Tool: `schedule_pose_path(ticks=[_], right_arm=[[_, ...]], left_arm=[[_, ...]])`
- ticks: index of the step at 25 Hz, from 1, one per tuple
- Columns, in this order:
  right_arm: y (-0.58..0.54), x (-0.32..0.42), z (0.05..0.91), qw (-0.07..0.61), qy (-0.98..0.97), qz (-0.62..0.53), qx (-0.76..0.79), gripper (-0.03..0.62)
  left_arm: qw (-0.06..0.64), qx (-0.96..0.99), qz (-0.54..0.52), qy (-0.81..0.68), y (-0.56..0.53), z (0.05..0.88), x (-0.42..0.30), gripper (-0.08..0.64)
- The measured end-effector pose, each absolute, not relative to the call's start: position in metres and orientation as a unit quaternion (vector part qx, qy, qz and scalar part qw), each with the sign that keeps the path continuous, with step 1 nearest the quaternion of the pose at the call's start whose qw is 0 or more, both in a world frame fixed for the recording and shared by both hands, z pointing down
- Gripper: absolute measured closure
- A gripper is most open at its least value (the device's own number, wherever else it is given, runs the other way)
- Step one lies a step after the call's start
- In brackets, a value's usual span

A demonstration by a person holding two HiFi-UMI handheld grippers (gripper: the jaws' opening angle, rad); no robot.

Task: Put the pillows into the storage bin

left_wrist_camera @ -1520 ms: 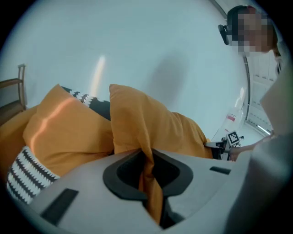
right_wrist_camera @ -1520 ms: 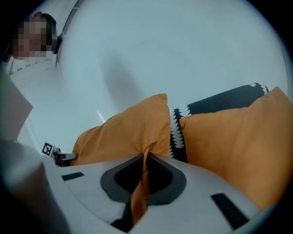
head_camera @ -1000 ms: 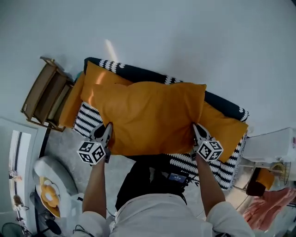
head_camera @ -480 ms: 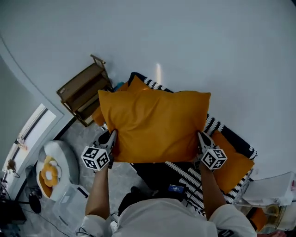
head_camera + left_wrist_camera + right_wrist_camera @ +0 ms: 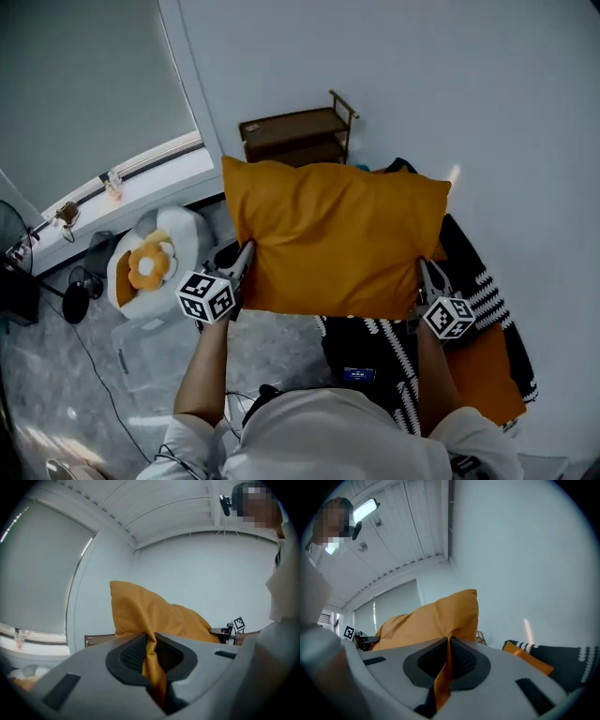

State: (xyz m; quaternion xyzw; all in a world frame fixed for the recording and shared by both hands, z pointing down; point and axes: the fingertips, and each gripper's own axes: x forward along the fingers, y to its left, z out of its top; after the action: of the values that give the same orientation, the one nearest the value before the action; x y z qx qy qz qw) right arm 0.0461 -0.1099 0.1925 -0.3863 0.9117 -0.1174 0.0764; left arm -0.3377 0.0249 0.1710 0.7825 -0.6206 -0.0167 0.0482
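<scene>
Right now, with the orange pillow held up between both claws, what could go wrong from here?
1. The left claw and right claw each pinch only a thin fold at the edge of the plump orange fabric pillow; the fabric could slip out.
2. The translucent plastic storage bin sits low beside a white round seat with an orange flower cushion; the wide pillow may catch that or miss the bin.

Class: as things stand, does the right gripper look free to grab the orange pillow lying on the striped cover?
Probably not. The right gripper has its jaws shut on a corner of the lifted pillow, which the left gripper also grips. It must let go before reaching the other pillow.
</scene>
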Motion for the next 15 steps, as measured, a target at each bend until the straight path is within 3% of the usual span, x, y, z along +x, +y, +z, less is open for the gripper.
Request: schedule_pose_path(ticks=[6, 15], right_arm=[[-0.074, -0.129, 0.197, 0.075, 0.948, -0.122, -0.283, 0.557], [0.002, -0.336, 0.211, 0.07, 0.978, -0.122, -0.156, 0.557]], left_arm=[[0.035, 0.712, -0.028, -0.701, 0.144, 0.174, -0.471, 0.515], [0.021, 0.617, -0.042, -0.785, 0.301, 0.192, -0.611, 0.517]])
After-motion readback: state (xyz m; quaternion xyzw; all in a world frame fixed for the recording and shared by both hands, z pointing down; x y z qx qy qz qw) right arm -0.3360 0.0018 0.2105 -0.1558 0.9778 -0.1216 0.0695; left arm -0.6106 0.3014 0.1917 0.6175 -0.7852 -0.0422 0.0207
